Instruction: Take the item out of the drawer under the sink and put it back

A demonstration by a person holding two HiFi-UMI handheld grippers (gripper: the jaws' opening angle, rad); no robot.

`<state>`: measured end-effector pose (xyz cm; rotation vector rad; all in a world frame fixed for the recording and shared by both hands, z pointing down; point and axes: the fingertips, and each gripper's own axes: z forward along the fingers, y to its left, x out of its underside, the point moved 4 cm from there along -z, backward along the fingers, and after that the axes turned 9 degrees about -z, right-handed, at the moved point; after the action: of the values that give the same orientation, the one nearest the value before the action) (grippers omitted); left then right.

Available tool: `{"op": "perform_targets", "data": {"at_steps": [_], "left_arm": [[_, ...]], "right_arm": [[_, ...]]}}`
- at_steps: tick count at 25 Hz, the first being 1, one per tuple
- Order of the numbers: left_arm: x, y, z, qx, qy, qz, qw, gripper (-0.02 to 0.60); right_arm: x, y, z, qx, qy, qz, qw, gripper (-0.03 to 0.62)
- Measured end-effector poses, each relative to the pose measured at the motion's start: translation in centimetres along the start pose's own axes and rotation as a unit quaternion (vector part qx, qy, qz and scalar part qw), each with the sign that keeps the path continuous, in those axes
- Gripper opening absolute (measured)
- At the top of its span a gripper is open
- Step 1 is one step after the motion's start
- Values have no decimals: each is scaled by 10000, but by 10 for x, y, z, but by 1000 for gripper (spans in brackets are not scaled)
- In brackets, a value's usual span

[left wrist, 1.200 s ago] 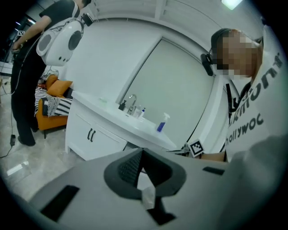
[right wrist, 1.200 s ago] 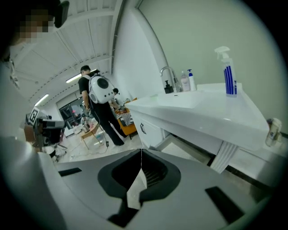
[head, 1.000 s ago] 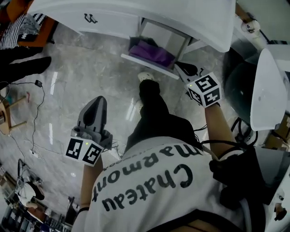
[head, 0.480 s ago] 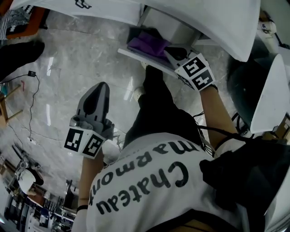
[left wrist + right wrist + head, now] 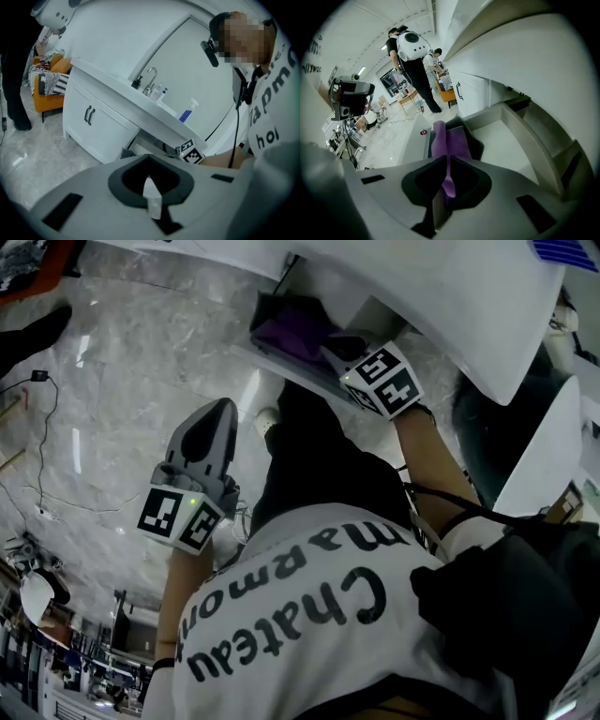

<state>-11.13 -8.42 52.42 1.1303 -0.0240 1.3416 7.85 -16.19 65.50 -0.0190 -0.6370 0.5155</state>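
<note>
Right tool (image 5: 337,345), clenched and empty, hovers at the purple cloth (image 5: 286,334) in the open drawer (image 5: 501,145); taking it out looks pending; next it must open, then pinch the cloth; left tool (image 5: 216,415) clenched, idle.

A white T-shirt (image 5: 309,615) printed with large black lettering is worn over dark trousers (image 5: 319,465) and a white shoe (image 5: 266,418). A bulky black pack (image 5: 506,606) is carried at the right side, and a thin black cable (image 5: 237,122) is strung down the chest. The left gripper (image 5: 217,418) and right gripper (image 5: 336,351) are shelled in grey plastic, each capped by a cube (image 5: 380,381) of black-and-white square markers (a small green light is lit on each).
</note>
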Motion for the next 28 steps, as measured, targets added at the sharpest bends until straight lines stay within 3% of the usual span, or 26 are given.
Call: {"op": "perform_targets", "data": {"at_steps": [2, 3, 4, 7, 13, 18, 28], "left_arm": [[2, 1, 7, 20, 73, -84, 9999, 9], [3, 1, 10, 27, 97, -131, 9999, 9], [3, 2, 14, 33, 118, -165, 9998, 9], [4, 3, 24, 70, 196, -126, 9997, 9], [10, 3, 32, 153, 349, -100, 9992, 9], [14, 3, 35, 161, 373, -249, 9989, 9], [10, 18, 35, 68, 319, -283, 9991, 9]], "right_arm": [[2, -1, 5, -176, 183, -186, 9995, 48], [4, 0, 8, -278, 291, -262, 9988, 130], [5, 0, 11, -364, 380, -319, 9981, 155], [5, 0, 19, -471, 365, -245, 9979, 141], [-3, 1, 35, -837, 181, 571, 9947, 142], [3, 2, 47, -1003, 471, 483, 9927, 142], [10, -7, 75, -834, 1175, -69, 9895, 152]]}}
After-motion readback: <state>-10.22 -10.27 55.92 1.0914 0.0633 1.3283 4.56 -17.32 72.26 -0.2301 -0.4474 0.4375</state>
